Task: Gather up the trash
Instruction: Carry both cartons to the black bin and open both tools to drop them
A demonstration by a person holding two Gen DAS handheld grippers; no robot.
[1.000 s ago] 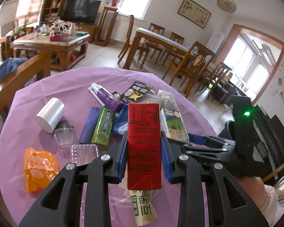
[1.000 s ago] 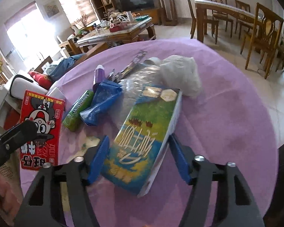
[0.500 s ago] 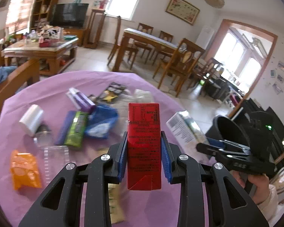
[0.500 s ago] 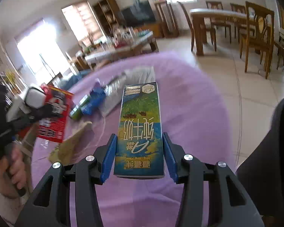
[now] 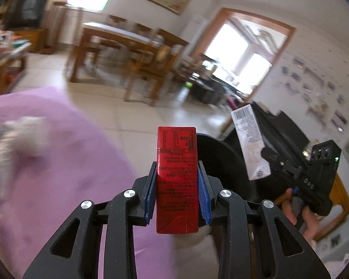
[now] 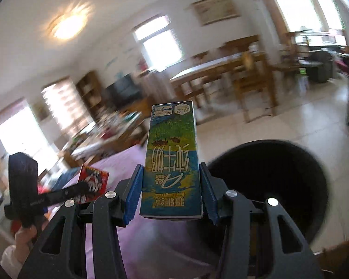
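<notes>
My left gripper point(image 5: 176, 195) is shut on a red drink carton point(image 5: 176, 176), held upright past the edge of the purple table point(image 5: 58, 174). My right gripper point(image 6: 172, 193) is shut on a blue-green milk carton point(image 6: 172, 162), raised and tilted up. A black trash bin point(image 6: 274, 186) opens just right of the milk carton; in the left wrist view its rim point(image 5: 221, 153) shows behind the red carton. The right gripper with its carton point(image 5: 251, 144) shows at the right of the left wrist view, above the bin. The red carton point(image 6: 93, 183) shows at the left of the right wrist view.
Blurred trash, a white crumpled bag point(image 5: 28, 134) among it, lies on the table at far left. A wooden dining table with chairs point(image 5: 128, 53) stands on the tiled floor beyond. A low wooden table point(image 6: 100, 144) sits behind the purple table.
Both grippers swung right, away from the trash pile toward the black bin. The right gripper rose and tilted upward with the milk carton. Both cartons stay gripped.
</notes>
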